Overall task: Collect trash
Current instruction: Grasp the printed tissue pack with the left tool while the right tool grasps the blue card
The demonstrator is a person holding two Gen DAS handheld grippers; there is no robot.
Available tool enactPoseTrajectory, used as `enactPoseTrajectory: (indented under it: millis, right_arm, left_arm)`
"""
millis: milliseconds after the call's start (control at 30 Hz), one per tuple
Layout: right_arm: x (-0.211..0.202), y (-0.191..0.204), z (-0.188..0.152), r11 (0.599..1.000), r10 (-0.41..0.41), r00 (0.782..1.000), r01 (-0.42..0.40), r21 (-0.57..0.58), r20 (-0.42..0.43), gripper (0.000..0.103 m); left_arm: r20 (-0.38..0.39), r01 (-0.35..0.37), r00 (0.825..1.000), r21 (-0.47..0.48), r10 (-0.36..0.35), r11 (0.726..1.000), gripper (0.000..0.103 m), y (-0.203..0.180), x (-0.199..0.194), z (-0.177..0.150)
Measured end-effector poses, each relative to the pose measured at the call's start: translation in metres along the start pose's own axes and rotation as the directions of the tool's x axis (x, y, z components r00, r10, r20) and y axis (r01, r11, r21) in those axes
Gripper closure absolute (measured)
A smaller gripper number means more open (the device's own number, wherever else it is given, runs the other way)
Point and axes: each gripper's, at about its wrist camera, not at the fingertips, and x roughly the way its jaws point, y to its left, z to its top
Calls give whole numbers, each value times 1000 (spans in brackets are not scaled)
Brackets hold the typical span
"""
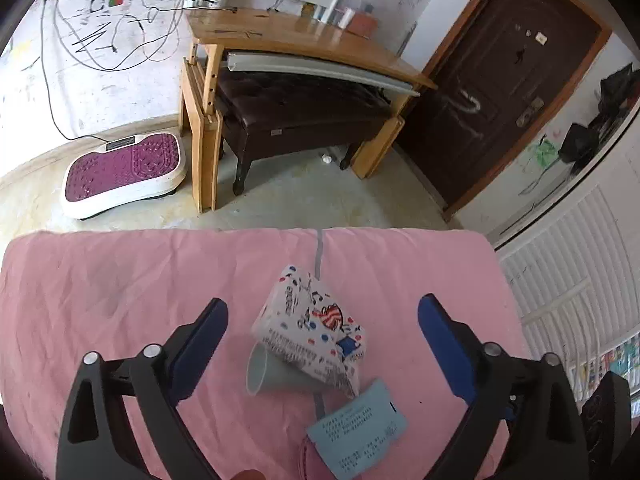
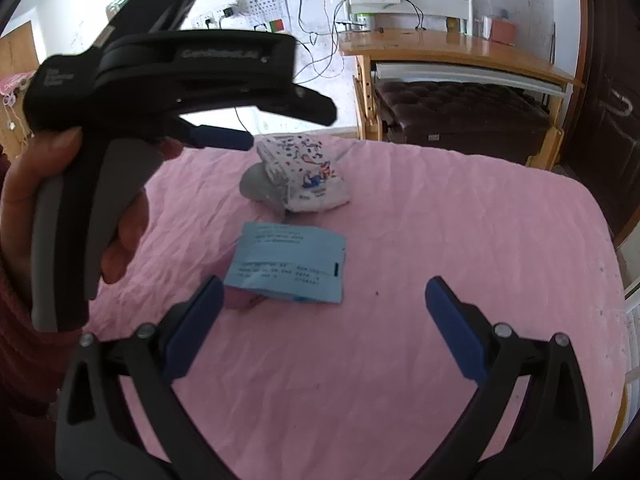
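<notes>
Now both the left gripper [image 1: 322, 320] and right gripper [image 2: 324, 300] gape wide, empty, over the printed carton [image 1: 310, 320] and blue slip [image 2: 286, 266] on pink bedding [image 2: 440, 240]

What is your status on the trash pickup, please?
Left tool open over patterned packet and grey cup. Right tool open, empty, short of blue slip. Nothing in the way.

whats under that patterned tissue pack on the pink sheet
A grey paper cup lies on its side partly beneath the patterned tissue pack; its open mouth shows, its base end is covered.
</notes>
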Motion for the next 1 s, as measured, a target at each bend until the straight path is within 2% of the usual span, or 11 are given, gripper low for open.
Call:
enactPoseTrajectory:
  millis: [33,100,200,400,467,533,600,667,800,1000]
  right_arm:
    - [2,-1,-1,1000,-1,1000,1,2,-3,6]
    - [5,-3,0,1000,0,1000,0,7,-10,6]
    - [6,-3,0,1000,1,1000,0,11,-12,6]
    - [7,0,3,1000,1,1000,-1,2,-13,6]
    - [6,2,3,1000,1,1000,-1,-3,-13,6]
    - [6,3,3,1000,1,1000,-1,-4,-13,6]
    - [6,5,3,1000,-2,1000,2,-3,-13,6]
    - [7,4,3,1000,-6,1000,6,-2,-15,6]
    - [11,5,5,1000,-10,1000,10,-4,-21,6]
    - [23,15,10,999,16,999,-18,-37,-50,6]
  left_arm:
    - [-18,0,1000,9,0,1000,26,-1,6,1]
    - [-47,-2,999,25,3,1000,42,-3,14,2]
    - [-68,0,998,32,2,999,53,-3,24,1]
    - [-85,-1,996,34,4,999,68,-4,29,0]
    - [-86,-4,996,42,8,999,68,-6,29,-1]
    - [-87,-11,996,58,16,998,74,-8,30,-2]
    - [-86,-28,996,82,35,996,92,-12,30,-4]
    - [-87,-22,996,100,30,995,101,-14,30,-7]
    - [-75,-35,996,140,46,990,103,-19,25,-11]
    - [-41,-20,999,141,26,990,103,-20,11,-11]
